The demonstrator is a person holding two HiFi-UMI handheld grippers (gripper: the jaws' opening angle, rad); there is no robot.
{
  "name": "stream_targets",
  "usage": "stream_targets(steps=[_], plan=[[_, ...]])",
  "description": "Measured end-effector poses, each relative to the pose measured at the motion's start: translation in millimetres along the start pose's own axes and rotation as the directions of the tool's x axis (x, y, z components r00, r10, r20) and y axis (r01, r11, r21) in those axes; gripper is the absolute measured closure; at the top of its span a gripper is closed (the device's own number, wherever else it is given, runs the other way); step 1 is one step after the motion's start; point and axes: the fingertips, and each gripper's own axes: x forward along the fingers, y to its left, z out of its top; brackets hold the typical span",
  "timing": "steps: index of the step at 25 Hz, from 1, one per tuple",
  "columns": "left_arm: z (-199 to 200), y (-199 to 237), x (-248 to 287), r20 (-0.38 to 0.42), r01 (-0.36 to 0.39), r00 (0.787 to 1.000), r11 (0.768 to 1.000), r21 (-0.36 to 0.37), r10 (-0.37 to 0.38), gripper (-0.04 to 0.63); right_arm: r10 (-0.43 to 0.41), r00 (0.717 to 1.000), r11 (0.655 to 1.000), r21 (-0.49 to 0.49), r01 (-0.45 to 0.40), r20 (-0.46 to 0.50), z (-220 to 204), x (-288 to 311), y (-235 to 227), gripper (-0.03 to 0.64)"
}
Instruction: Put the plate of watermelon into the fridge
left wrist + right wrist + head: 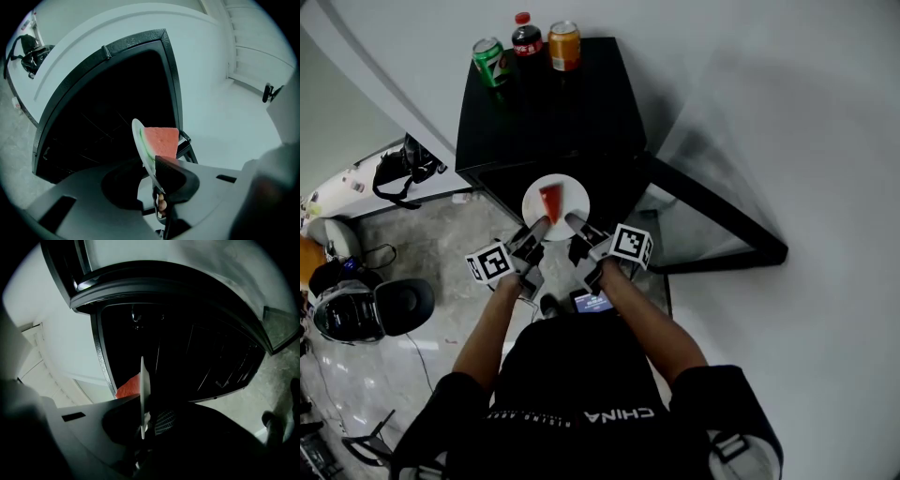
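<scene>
A white plate (573, 201) carrying a red watermelon wedge (550, 201) is held level in front of the open black fridge (548, 108). My left gripper (535, 229) is shut on the plate's near-left rim and my right gripper (578, 225) is shut on its near-right rim. In the left gripper view the plate (139, 138) shows edge-on with the watermelon (162, 141) on it, pinched by the left gripper (158, 165), before the dark fridge opening (98, 117). The right gripper view shows the plate's edge (144, 385), a bit of watermelon (129, 388), the right gripper (147, 420) and the wire shelves of the fridge (197, 357).
The fridge's glass door (712, 225) stands swung open to the right. On the fridge top stand a green can (490, 60), a cola bottle (526, 36) and an orange can (564, 45). A helmet (342, 309), a stool (405, 305) and a bag (401, 169) lie at the left.
</scene>
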Motion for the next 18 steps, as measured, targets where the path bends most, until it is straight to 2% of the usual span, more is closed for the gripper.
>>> stream_targets(steps=[7, 18], plan=[[1, 3, 2, -0.021, 0.014, 1.0, 1.0, -0.007, -0.014, 0.511, 0.005, 1.0, 1.0, 0.005, -0.005, 0.018, 1, 2, -1, 0.591], [-5, 17, 7, -0.044, -0.015, 0.999, 1.0, -0.016, 0.015, 0.511, -0.022, 1.0, 1.0, 0.014, 0.022, 0.014, 2, 5, -17, 0.591]])
